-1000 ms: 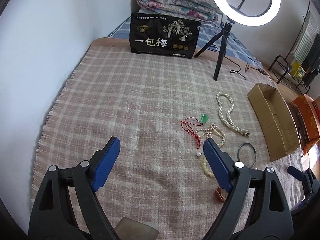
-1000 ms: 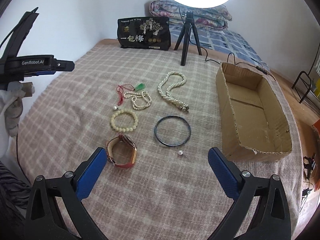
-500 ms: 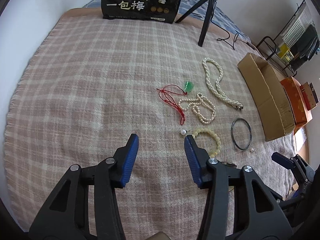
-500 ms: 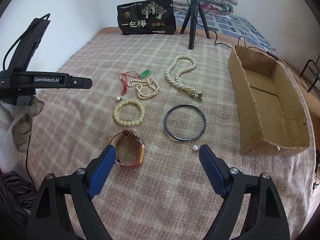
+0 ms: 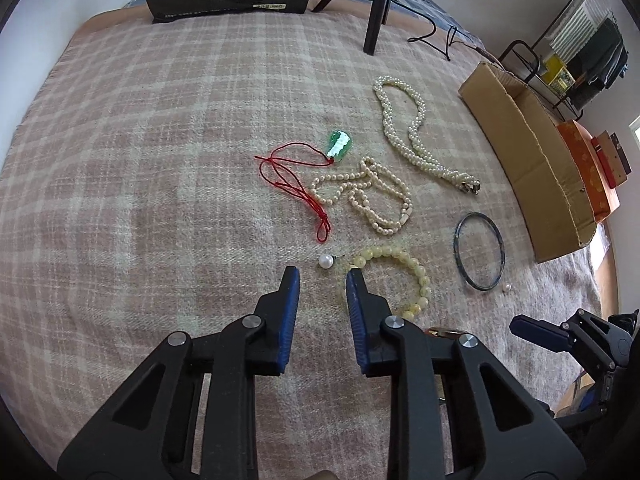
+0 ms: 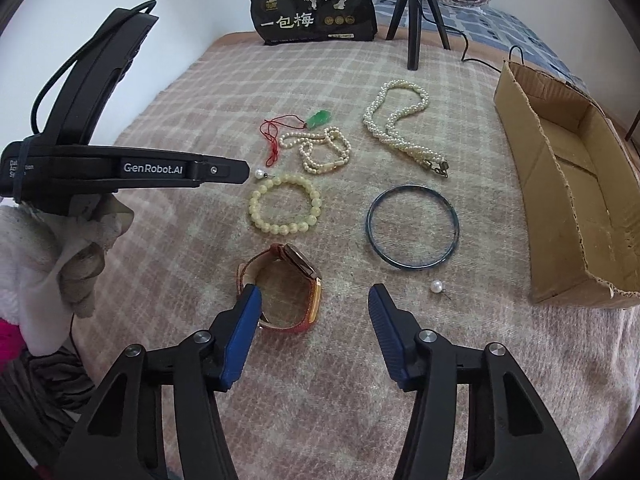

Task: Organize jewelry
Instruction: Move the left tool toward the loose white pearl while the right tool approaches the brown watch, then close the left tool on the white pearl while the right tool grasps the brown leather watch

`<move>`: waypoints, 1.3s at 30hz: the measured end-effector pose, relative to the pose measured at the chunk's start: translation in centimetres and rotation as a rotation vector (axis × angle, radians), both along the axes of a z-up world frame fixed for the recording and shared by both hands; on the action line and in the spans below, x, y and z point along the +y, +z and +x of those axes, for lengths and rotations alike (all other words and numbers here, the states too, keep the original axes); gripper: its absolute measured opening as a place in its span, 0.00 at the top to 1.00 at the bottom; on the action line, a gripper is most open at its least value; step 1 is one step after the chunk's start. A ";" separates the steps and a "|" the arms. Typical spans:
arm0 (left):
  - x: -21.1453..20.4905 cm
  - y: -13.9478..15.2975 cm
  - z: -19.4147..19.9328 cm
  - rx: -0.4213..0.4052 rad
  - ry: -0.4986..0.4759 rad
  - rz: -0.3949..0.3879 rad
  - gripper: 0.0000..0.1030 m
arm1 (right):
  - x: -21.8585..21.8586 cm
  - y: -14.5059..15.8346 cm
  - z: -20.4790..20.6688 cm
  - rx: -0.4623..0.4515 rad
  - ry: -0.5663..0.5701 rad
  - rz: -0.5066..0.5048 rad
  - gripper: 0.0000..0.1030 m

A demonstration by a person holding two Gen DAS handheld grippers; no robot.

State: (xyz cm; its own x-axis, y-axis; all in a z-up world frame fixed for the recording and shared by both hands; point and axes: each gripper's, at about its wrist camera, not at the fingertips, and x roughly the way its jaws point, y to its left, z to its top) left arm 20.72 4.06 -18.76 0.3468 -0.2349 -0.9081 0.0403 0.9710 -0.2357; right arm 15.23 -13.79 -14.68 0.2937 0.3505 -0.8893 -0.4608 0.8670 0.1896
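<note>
"一包梅" on the black bag (image 6: pixel 314 6); "GenRobot.AI" on the left gripper (image 6: pixel 250 172).

The left gripper (image 5: pixel 322 276) has dropped toward the blanket (image 5: pixel 160 160) and its jaws have just been closing, nothing between them, tips just short of the pearl (image 5: pixel 326 261). The right gripper (image 6: pixel 314 300) has sunk over the watch (image 6: pixel 288 280), jaws narrowing, empty.

so everything's spread on the blanket (image 6: pixel 180 360); cardboard box (image 6: pixel 560 208) off to the right; bangle (image 6: pixel 413 227) just left of it, loose pearl (image 6: pixel 436 287) in front of the bangle; bead bracelet (image 6: pixel 285 209) left of the bangle, watch (image 6: pixel 298 280) in front of that; twisted pearl necklace (image 6: pixel 400 128) behind the bangle, pendant on a cord (image 6: pixel 318 119) further left; snack bag (image 6: pixel 314 8) and tripod (image 6: pixel 414 12) at the far edge
</note>
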 end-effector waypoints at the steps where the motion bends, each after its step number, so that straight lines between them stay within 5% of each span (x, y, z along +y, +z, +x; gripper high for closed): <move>1: -0.1 -0.2 0.2 0.009 0.000 -0.005 0.77 | 0.0 -0.1 0.1 0.004 -0.001 0.003 0.47; 24: -0.7 -2.0 1.3 0.026 -0.043 0.014 0.84 | 0.7 -1.7 1.4 0.035 -0.001 -0.009 0.49; 39: -1.2 -2.6 1.5 -0.002 -0.070 0.051 0.90 | 1.1 -2.9 2.0 0.064 0.017 -0.023 0.64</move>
